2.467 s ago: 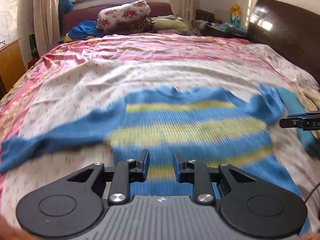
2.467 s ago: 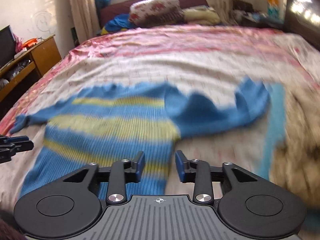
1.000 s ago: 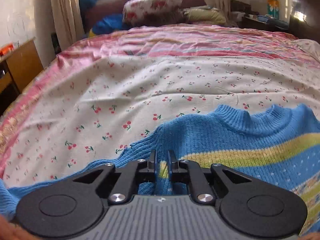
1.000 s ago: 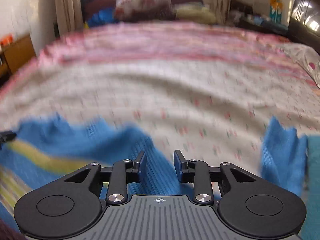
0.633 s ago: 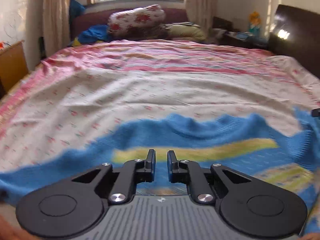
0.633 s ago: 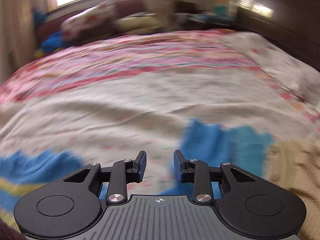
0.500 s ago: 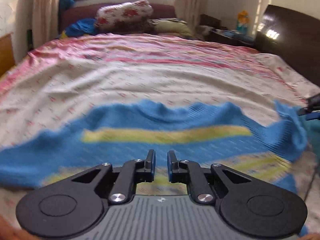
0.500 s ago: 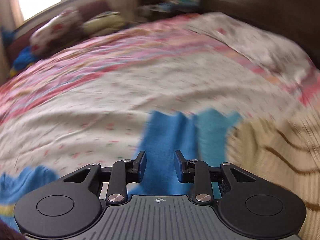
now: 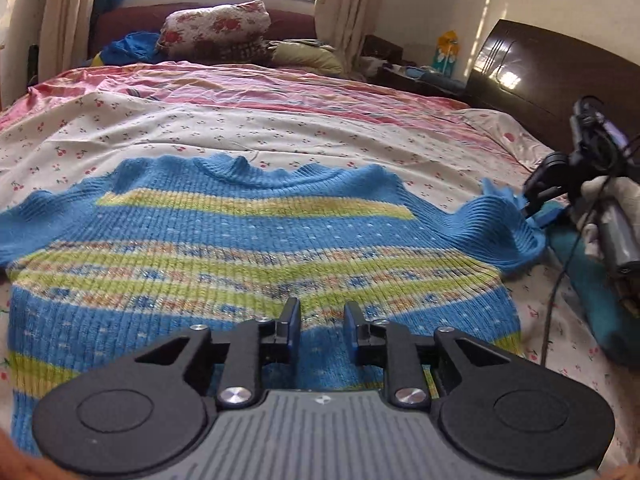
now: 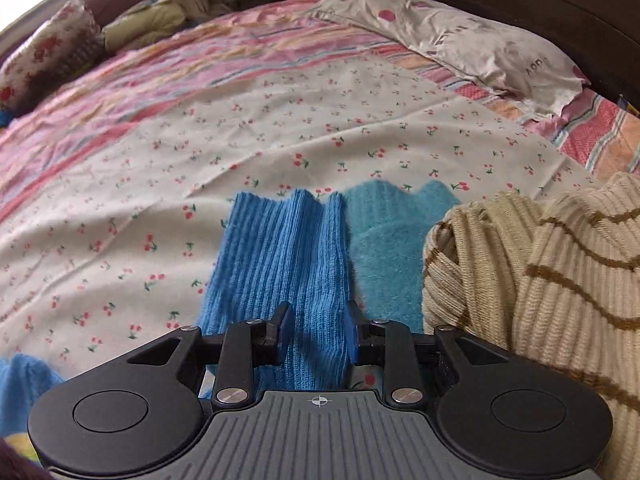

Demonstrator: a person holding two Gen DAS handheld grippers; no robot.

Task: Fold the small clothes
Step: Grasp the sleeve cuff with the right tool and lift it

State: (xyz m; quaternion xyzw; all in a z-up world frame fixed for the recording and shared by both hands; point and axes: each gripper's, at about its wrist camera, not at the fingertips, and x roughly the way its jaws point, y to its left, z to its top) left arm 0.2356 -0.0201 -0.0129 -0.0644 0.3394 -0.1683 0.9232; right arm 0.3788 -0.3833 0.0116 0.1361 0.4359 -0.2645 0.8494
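A small blue knit sweater point(image 9: 248, 248) with yellow-green stripes lies flat on the cherry-print bedsheet point(image 9: 200, 128), neck away from me. My left gripper point(image 9: 318, 320) is open and empty above the sweater's lower body. The sweater's right sleeve point(image 10: 280, 260) lies stretched out on the sheet. My right gripper point(image 10: 316, 330) is open with its jaws on either side of this sleeve. It also shows in the left wrist view point(image 9: 532, 206), at the sleeve's end point(image 9: 504, 220).
A teal garment point(image 10: 392, 240) lies right beside the sleeve. A cream sweater with brown stripes point(image 10: 540, 280) is heaped at the right. A pillow point(image 10: 460, 36) lies by the dark headboard point(image 9: 560, 80). More pillows point(image 9: 216, 28) sit under the far window.
My left gripper opened and drew back from the sweater's left shoulder to over its lower body. My right gripper swung right, onto the right sleeve.
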